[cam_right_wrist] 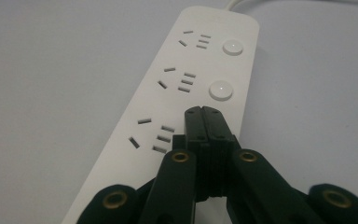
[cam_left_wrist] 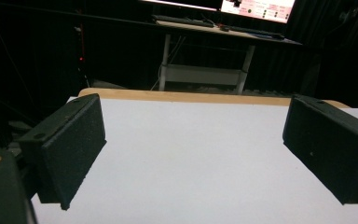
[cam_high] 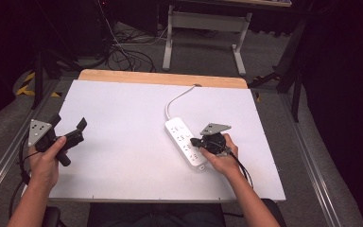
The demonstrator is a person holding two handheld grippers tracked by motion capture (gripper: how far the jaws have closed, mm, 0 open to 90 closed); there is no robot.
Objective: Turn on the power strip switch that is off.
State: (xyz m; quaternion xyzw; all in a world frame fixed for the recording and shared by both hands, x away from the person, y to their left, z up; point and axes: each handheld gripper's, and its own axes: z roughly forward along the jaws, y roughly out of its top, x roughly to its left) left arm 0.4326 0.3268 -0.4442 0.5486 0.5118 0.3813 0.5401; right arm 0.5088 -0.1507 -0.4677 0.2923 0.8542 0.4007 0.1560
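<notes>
A white power strip (cam_high: 182,137) lies right of the table's middle, and its white cable (cam_high: 177,99) runs toward the far edge. In the right gripper view the strip (cam_right_wrist: 168,93) shows three socket groups and two round buttons (cam_right_wrist: 220,89). My right gripper (cam_high: 194,141) is shut with nothing between its jaws. Its tips (cam_right_wrist: 202,111) sit over the strip's button side, just below the second button; I cannot tell whether they touch it. My left gripper (cam_high: 68,122) is held open above the table's left side, and its jaws (cam_left_wrist: 193,121) stand wide apart with nothing between them.
The white table top (cam_high: 123,109) has a wooden strip (cam_high: 160,78) along its far edge. Beyond it stands a white desk frame (cam_high: 208,21) with loose cables on the floor (cam_high: 123,54). Metal rails (cam_high: 4,161) run along both sides.
</notes>
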